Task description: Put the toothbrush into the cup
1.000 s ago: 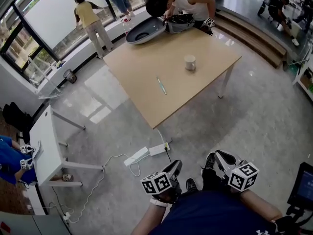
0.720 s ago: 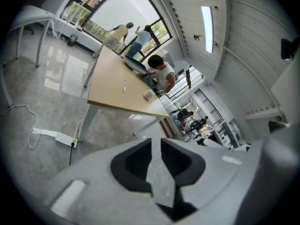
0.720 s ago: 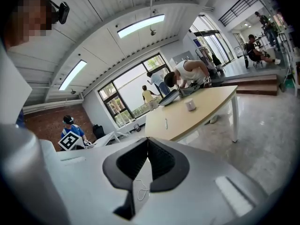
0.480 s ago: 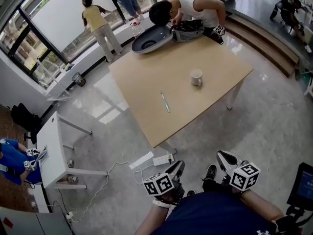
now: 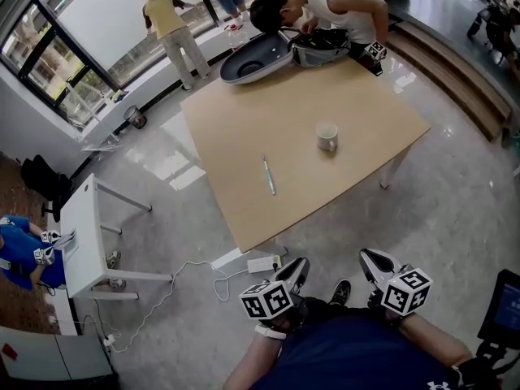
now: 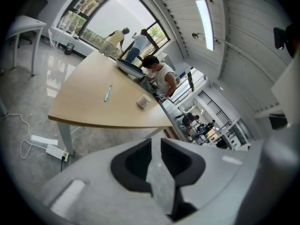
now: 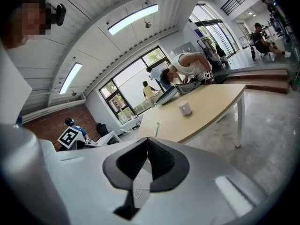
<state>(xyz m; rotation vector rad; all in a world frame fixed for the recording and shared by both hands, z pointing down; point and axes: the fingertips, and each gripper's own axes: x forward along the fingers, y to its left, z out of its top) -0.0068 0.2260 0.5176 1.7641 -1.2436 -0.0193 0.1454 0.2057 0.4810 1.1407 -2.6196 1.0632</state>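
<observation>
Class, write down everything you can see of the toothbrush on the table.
The toothbrush is a slim, pale blue-green stick that looks like plastic. Its bristles are too small to make out. It lies flat on the light wooden table. In the head view it is left of the white cup, well apart from it and nearer the table's close edge. Only the tabletop touches it.

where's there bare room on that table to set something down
Bare wood between the toothbrush and the cup, along the near edge of the table, and right of the cup. Crowded at the far edge: an open case and a person leaning over it.
</observation>
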